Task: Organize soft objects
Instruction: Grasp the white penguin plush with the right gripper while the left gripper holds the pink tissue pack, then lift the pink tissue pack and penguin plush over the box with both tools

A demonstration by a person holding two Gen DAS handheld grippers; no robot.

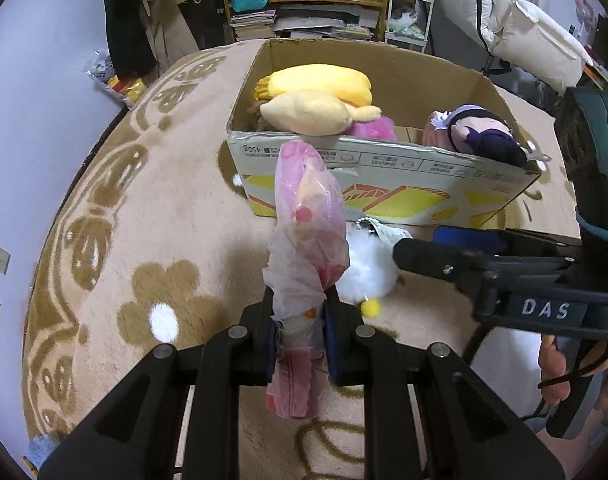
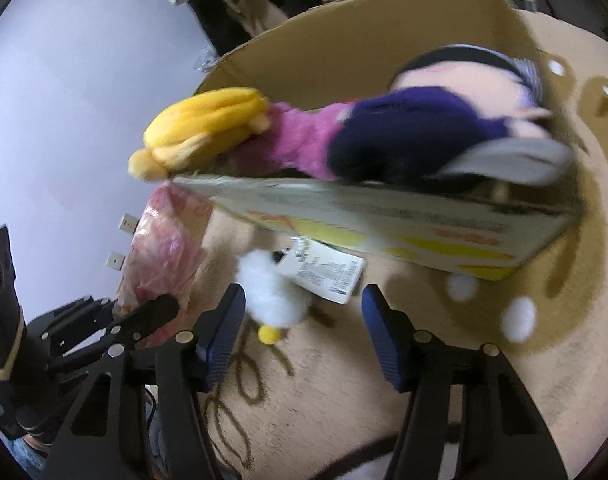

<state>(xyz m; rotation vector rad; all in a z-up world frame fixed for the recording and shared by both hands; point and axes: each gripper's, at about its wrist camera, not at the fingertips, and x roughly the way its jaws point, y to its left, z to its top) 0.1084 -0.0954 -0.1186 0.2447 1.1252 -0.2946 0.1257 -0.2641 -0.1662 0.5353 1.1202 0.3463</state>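
Note:
My left gripper (image 1: 298, 338) is shut on a pink soft toy wrapped in clear plastic (image 1: 308, 216), held upright above the rug in front of the cardboard box (image 1: 384, 184); the toy also shows in the right wrist view (image 2: 160, 256). The box holds yellow plush toys (image 1: 316, 92), a magenta plush (image 1: 372, 128) and a dark-haired doll (image 1: 476, 132). My right gripper (image 2: 302, 332) is open and empty, near a white fluffy toy with a yellow pom-pom and paper tag (image 2: 272, 296) lying on the rug by the box (image 2: 384, 224). That toy also shows in the left wrist view (image 1: 368, 272).
A beige rug with brown flower patterns (image 1: 152, 240) covers the floor. Behind the box stand a shelf with books and bags (image 1: 304, 0), hanging clothes (image 1: 152, 20) and a white chair (image 1: 536, 40). A purple wall (image 1: 32, 120) is on the left.

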